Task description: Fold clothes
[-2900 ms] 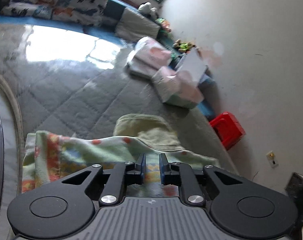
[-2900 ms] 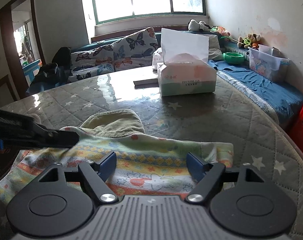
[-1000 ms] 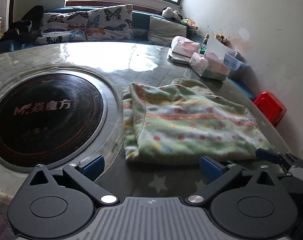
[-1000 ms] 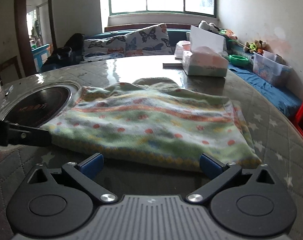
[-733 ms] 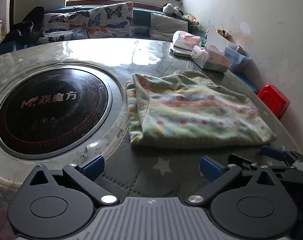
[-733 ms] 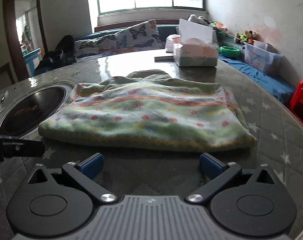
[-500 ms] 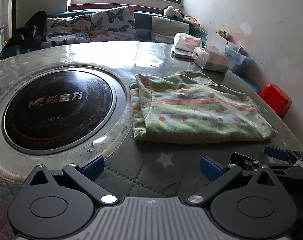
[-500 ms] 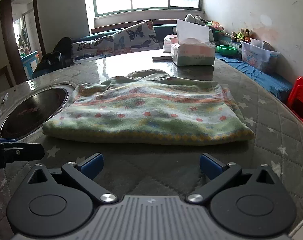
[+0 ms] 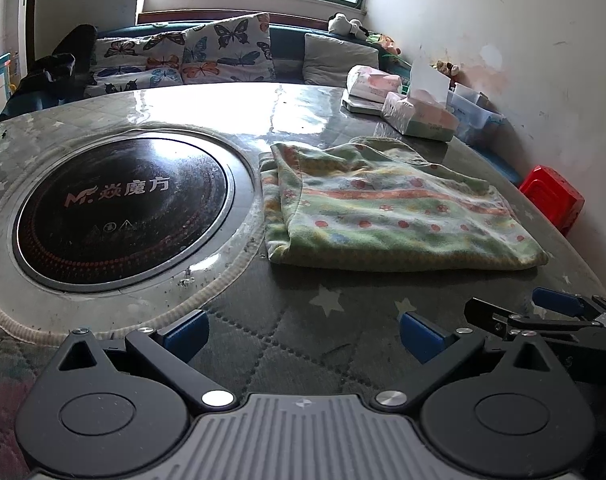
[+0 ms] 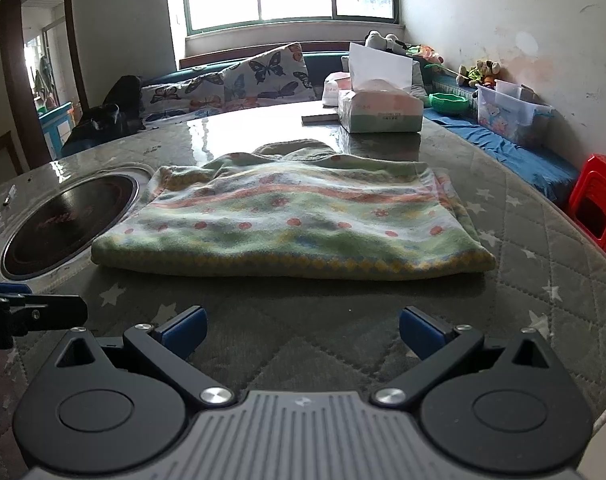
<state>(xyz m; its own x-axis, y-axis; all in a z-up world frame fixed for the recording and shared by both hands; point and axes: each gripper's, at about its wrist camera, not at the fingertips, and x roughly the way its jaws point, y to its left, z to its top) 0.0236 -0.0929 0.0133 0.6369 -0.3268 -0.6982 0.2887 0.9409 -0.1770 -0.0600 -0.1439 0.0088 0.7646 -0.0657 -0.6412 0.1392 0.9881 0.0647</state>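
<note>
A green patterned garment with red dots and orange stripes (image 9: 387,216) lies folded flat on the round quilted table (image 9: 303,332); it also shows in the right wrist view (image 10: 295,224). My left gripper (image 9: 303,332) is open and empty, above the table in front of the garment's near left corner. My right gripper (image 10: 301,330) is open and empty, in front of the garment's near edge. The right gripper's fingers (image 9: 551,304) show at the lower right of the left wrist view. The left gripper's finger (image 10: 31,310) shows at the left of the right wrist view.
A black round cooktop (image 9: 119,204) is set in the table left of the garment. Tissue packs (image 10: 377,110) stand at the far side. A red stool (image 10: 599,208) stands at the right by the wall. A bench with butterfly cushions (image 9: 175,60) runs under the window.
Earlier the left gripper was shut on the garment's edge. It let go, and both grippers have drawn back from the folded garment, which now lies farther away.
</note>
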